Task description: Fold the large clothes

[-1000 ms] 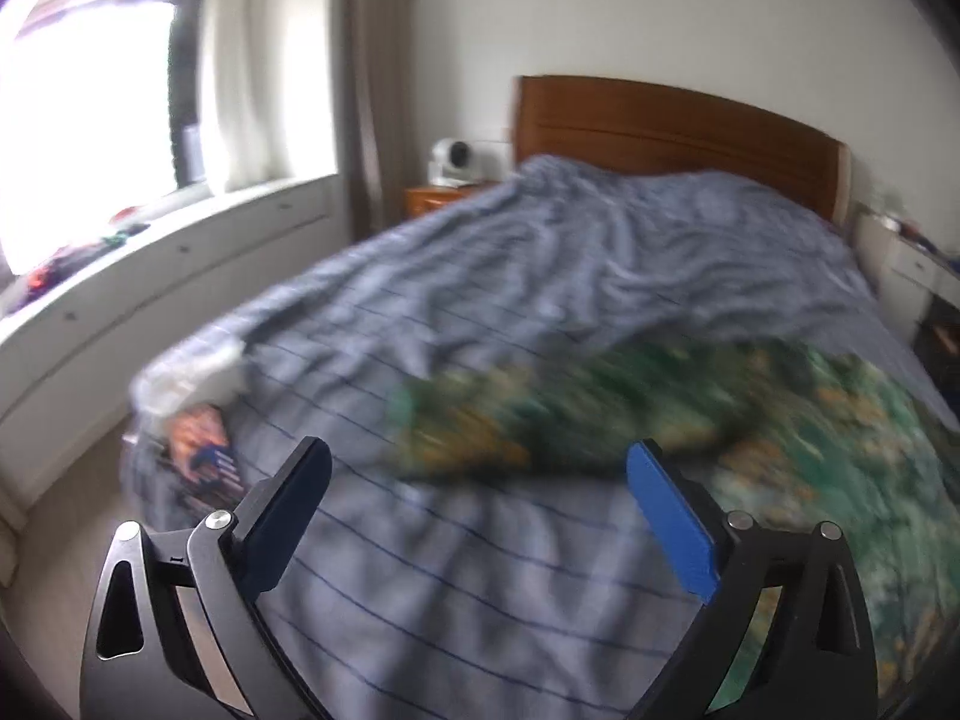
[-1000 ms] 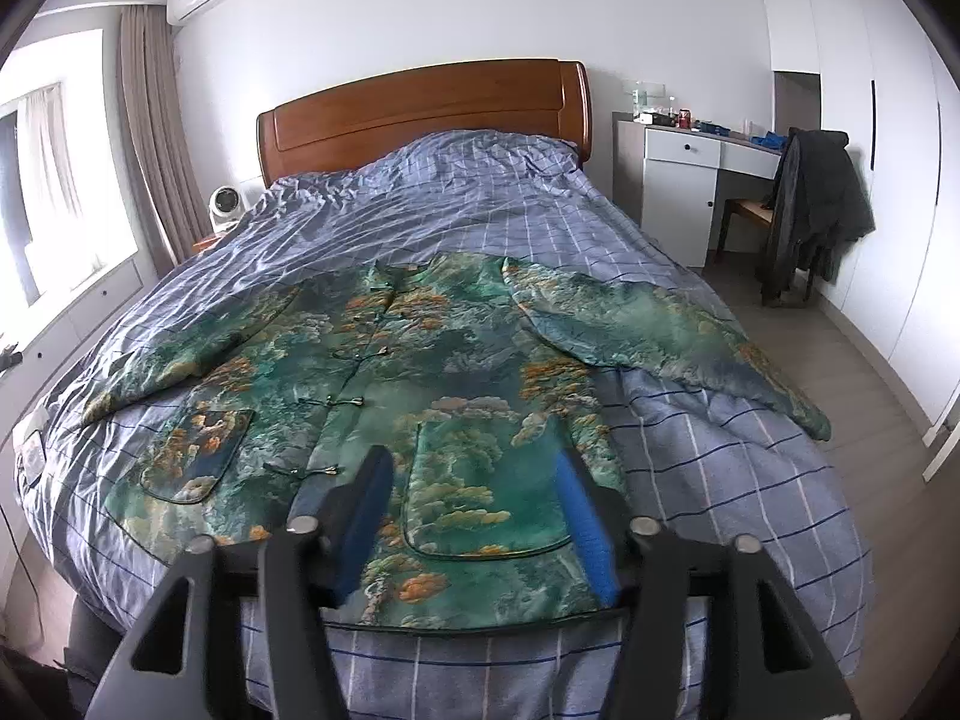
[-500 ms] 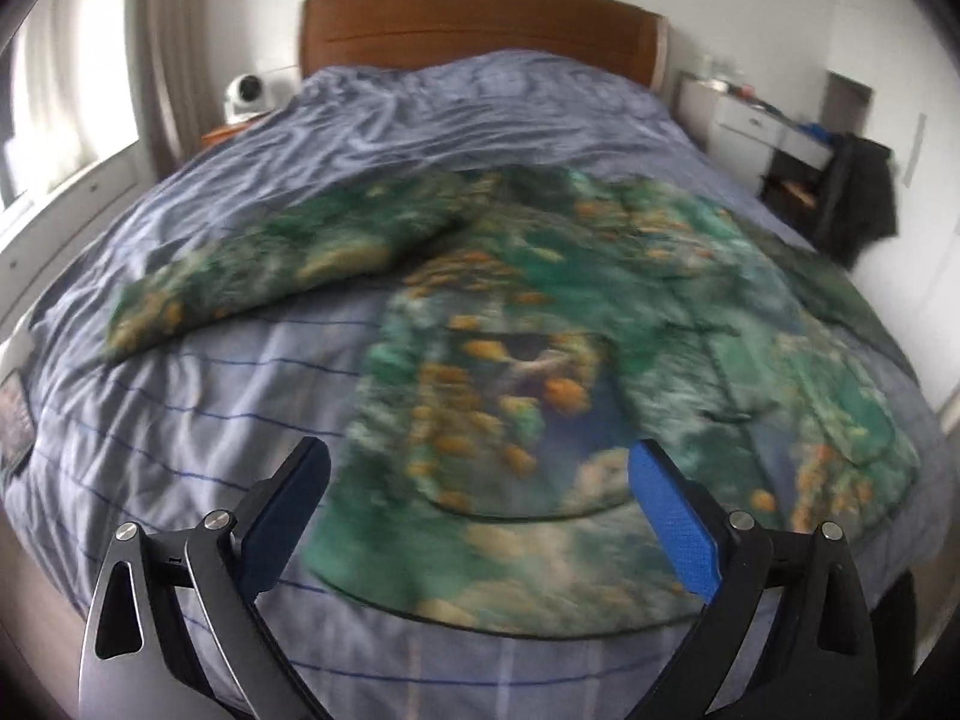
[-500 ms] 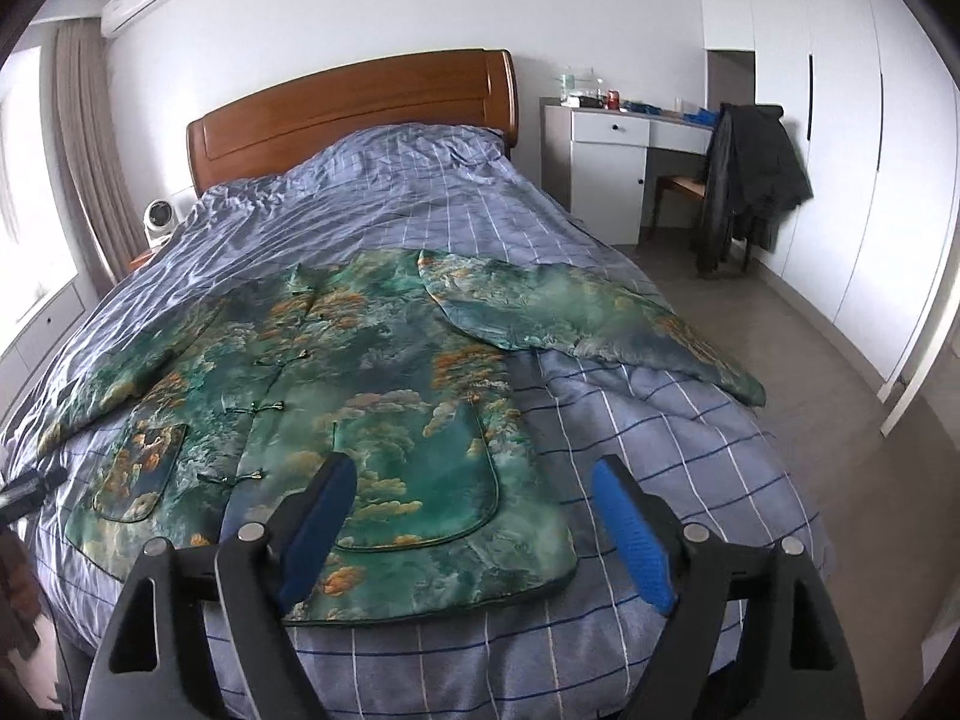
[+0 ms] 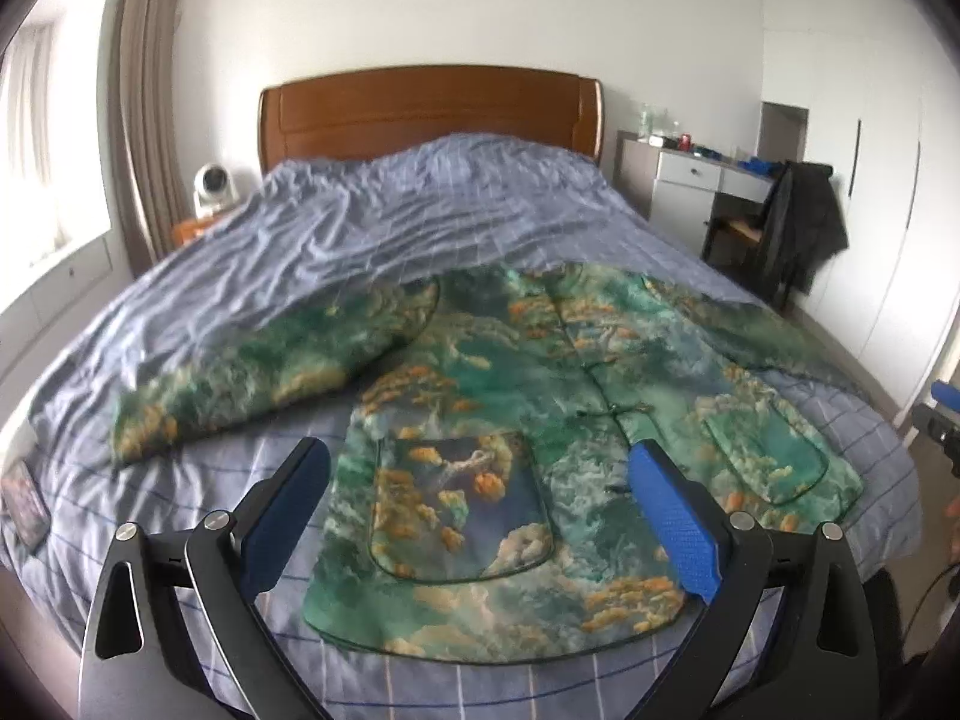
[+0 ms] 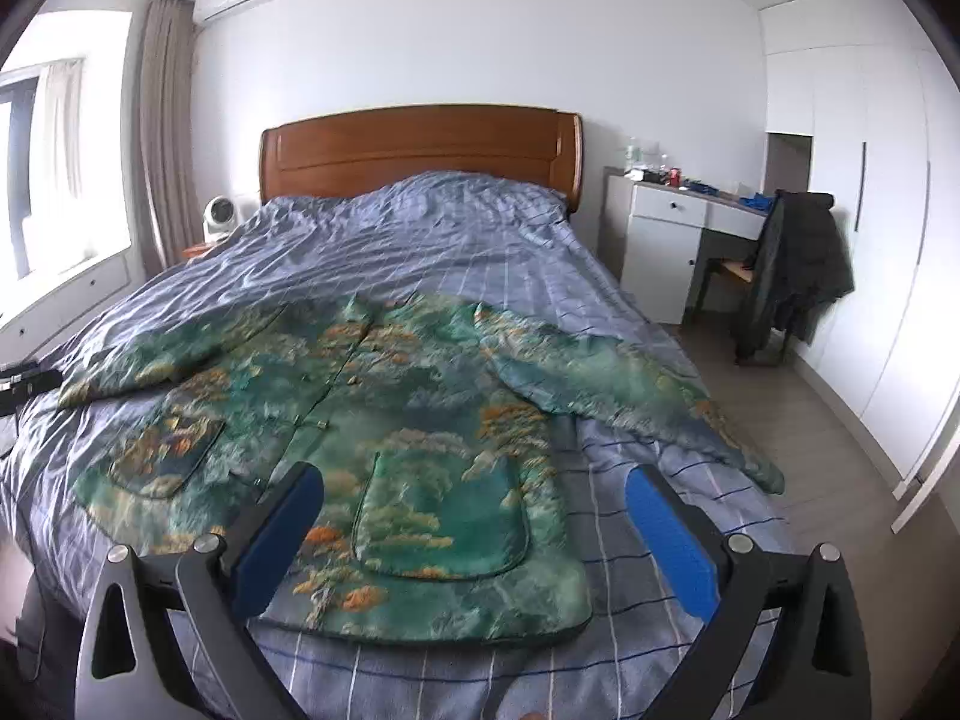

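A large green jacket [image 5: 540, 384] [image 6: 384, 420] with orange and white cloud patterns lies flat, front up, on the bed, sleeves spread to both sides. My left gripper [image 5: 480, 468] hovers open above the hem near the left pocket [image 5: 456, 504], nothing between its blue pads. My right gripper [image 6: 474, 498] is over the right pocket [image 6: 444, 516] near the hem. Its jaws are opening wide, with nothing gripped. The right gripper's tip [image 5: 945, 396] peeks in at the left wrist view's right edge.
The bed has a blue checked cover [image 6: 420, 240] and a wooden headboard [image 6: 420, 144]. A white desk [image 6: 666, 222] and a chair with a dark coat [image 6: 804, 264] stand to the right. A small white fan [image 6: 217, 216] and window drawers [image 6: 78, 294] are on the left.
The left gripper swung from the bed's left side toward the jacket's hem and now faces the headboard. The right gripper's jaws spread wider; it stayed over the hem.
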Tool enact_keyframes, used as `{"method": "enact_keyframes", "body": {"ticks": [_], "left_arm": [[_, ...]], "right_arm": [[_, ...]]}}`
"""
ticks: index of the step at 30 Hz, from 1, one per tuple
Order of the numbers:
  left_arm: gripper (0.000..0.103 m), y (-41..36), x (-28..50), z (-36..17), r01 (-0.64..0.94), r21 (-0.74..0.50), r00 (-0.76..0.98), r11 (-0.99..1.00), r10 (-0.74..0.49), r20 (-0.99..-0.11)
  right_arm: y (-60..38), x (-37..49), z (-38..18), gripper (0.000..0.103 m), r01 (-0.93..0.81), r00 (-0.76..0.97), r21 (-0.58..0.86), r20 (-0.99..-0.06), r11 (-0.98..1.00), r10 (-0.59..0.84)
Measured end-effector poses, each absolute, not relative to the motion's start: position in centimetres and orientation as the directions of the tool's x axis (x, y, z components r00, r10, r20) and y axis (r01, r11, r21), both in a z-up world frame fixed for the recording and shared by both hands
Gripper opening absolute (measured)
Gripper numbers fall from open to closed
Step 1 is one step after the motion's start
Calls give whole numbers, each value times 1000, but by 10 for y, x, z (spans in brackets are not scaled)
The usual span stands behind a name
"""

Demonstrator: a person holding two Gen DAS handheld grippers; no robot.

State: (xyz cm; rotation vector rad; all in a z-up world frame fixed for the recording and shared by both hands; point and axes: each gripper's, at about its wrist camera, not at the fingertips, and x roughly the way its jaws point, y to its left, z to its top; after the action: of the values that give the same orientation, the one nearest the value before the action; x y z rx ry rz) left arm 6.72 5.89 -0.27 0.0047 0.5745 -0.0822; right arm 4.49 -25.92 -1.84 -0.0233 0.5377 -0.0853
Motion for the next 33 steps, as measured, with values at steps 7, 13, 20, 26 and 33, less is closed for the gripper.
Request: {"method": "enact_keyframes", "body": {"ticks": [7,13,20,26,33], "left_arm": [[100,41,61,-20,102,3,818,995,-82,-569],[100,37,54,-21,114,0,814,993,-94,-573],[100,37,52,-16,116,-39,813,992,-118,-571],[100,40,52,-15,102,-51,814,994,-112,-569],[100,48,54,-21,65,-73,803,995,-95,-589]], "right_arm": [[-250,45,-33,103,-4,814,2,-581,1000,4],[-243,45,-35,103,-20,801,-16,-599,1000,6],[-235,46,-33,103,-48,802,-24,-597,999,24],[-234,43,-32,103,-56,802,-27,-596,998,29],[-221,43,-40,103,-89,782,-63,-622,994,31]]}}
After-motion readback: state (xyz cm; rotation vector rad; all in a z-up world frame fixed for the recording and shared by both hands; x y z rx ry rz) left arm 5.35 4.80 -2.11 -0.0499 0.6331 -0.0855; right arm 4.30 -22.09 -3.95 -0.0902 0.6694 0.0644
